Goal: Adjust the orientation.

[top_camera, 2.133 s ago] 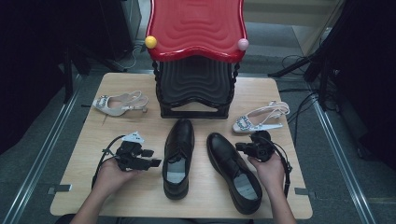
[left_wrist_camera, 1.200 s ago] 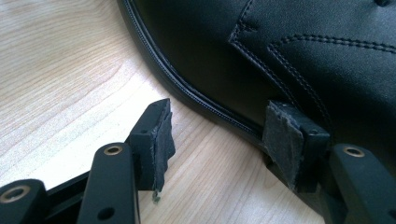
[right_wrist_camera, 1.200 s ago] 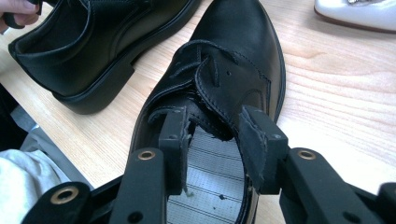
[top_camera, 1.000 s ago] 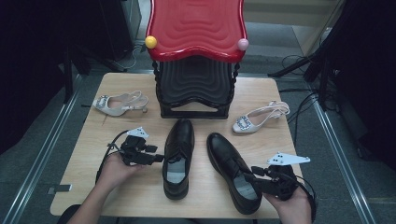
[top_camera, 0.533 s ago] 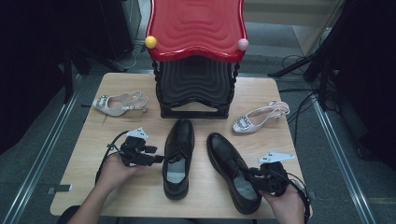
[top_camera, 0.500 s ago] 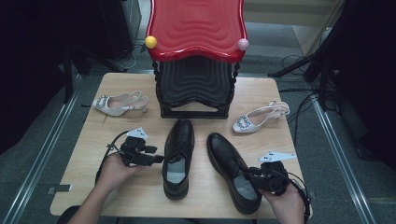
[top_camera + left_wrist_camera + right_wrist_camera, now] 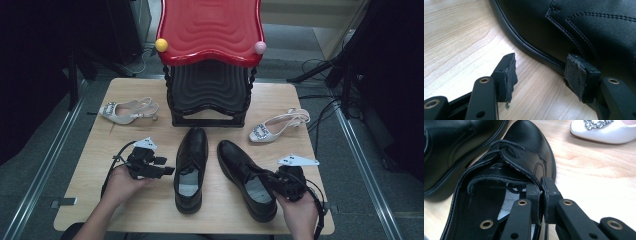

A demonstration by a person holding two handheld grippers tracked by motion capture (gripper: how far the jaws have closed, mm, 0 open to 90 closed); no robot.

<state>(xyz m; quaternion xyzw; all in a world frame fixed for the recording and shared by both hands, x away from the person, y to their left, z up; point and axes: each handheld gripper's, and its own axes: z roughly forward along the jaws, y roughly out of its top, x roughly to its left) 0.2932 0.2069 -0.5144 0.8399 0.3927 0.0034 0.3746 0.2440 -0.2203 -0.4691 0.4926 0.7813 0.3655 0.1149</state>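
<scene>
Two black leather dress shoes lie side by side on the wooden table (image 7: 125,210). The left black shoe (image 7: 191,165) points away from me; the right black shoe (image 7: 245,177) slants towards the back left. My left gripper (image 7: 167,171) stands open beside the left shoe's side (image 7: 564,32), one pad (image 7: 576,73) touching its sole edge, the other pad (image 7: 510,72) over bare wood. My right gripper (image 7: 272,181) is shut on the right shoe's collar wall (image 7: 541,185), with one finger inside the opening and one outside.
A black stool with a red stool (image 7: 210,30) on top stands at the table's back centre. A white slingback heel (image 7: 129,110) lies at the back left, another white heel (image 7: 277,125) with a jewelled buckle at the back right. Cables run on the floor to the right.
My right gripper swung from the white heel back to the near right, then moved in and shut on the right shoe's collar. My left gripper edged right to the left shoe.
</scene>
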